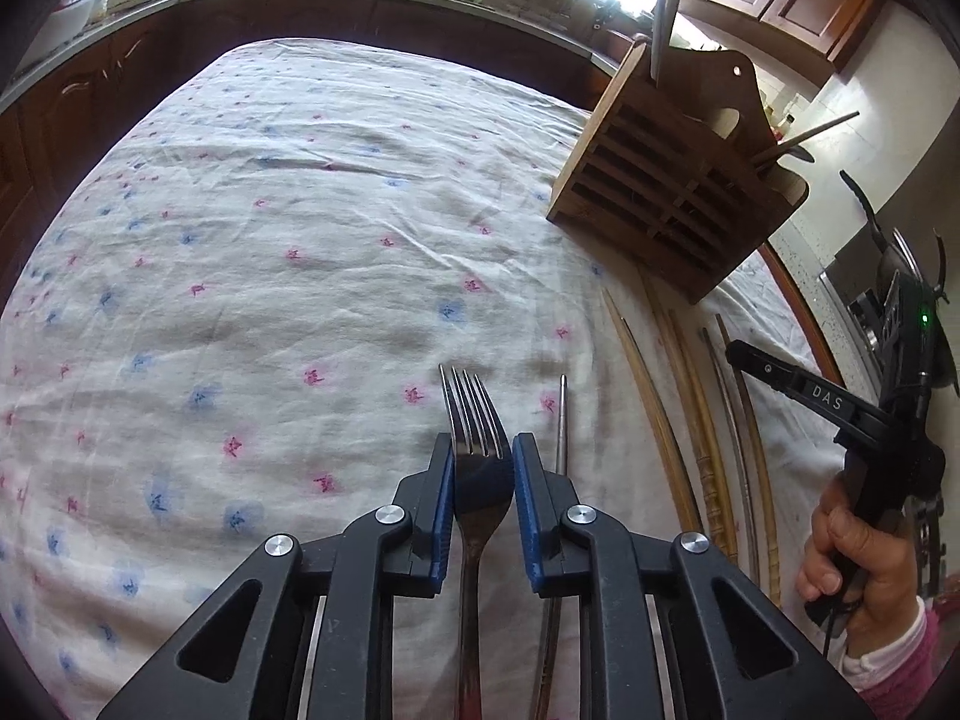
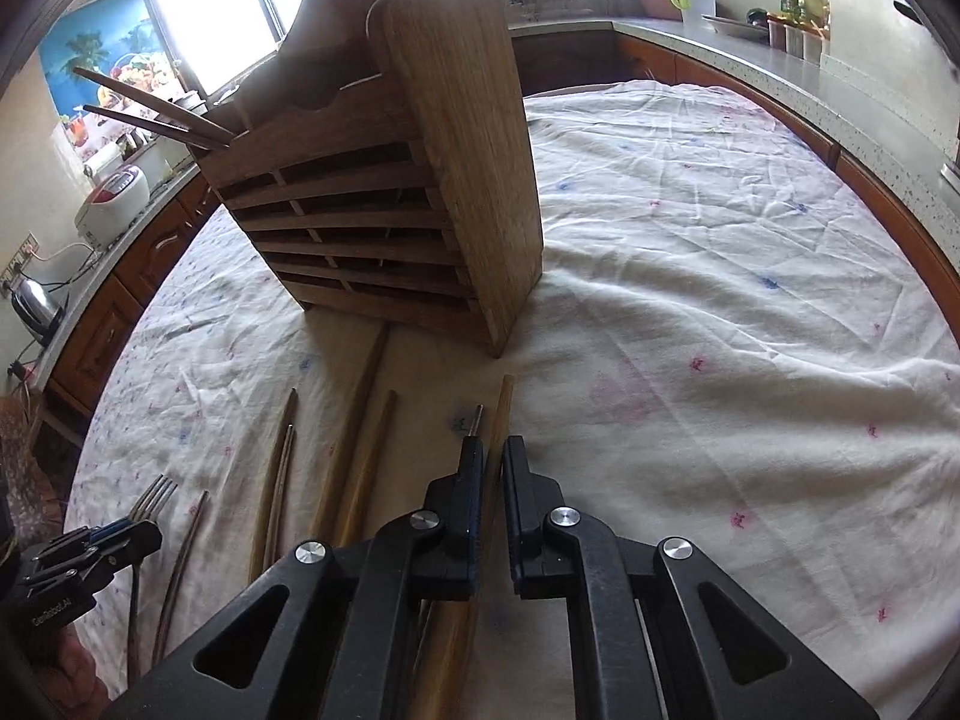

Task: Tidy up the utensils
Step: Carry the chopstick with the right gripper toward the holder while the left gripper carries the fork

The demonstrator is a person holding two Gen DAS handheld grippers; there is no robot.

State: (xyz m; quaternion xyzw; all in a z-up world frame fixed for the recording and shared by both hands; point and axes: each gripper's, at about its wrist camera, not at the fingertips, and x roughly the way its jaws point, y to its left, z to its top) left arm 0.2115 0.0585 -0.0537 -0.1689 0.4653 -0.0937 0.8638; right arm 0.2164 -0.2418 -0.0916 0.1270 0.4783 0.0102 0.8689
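A steel fork (image 1: 474,414) lies on the flowered tablecloth (image 1: 288,228), tines pointing away. My left gripper (image 1: 483,462) straddles its neck, pads (image 1: 444,498) a little off each side, open. A thin metal chopstick (image 1: 561,426) lies just right of it. My right gripper (image 2: 492,468) is shut on a wooden chopstick (image 2: 503,414) low over the cloth, with a metal chopstick tip (image 2: 476,419) beside its left finger. The wooden utensil holder (image 2: 390,192) stands just beyond, holding dark chopsticks (image 2: 150,108) and metal utensils. In the left wrist view the holder (image 1: 672,180) is at the far right.
Several wooden and bamboo chopsticks (image 1: 690,408) lie side by side between the fork and the holder, also in the right wrist view (image 2: 348,456). The table edge (image 2: 888,204) curves close to the kitchen counter (image 2: 780,66). A rice cooker (image 2: 114,204) and kettle (image 2: 36,300) sit on the left counter.
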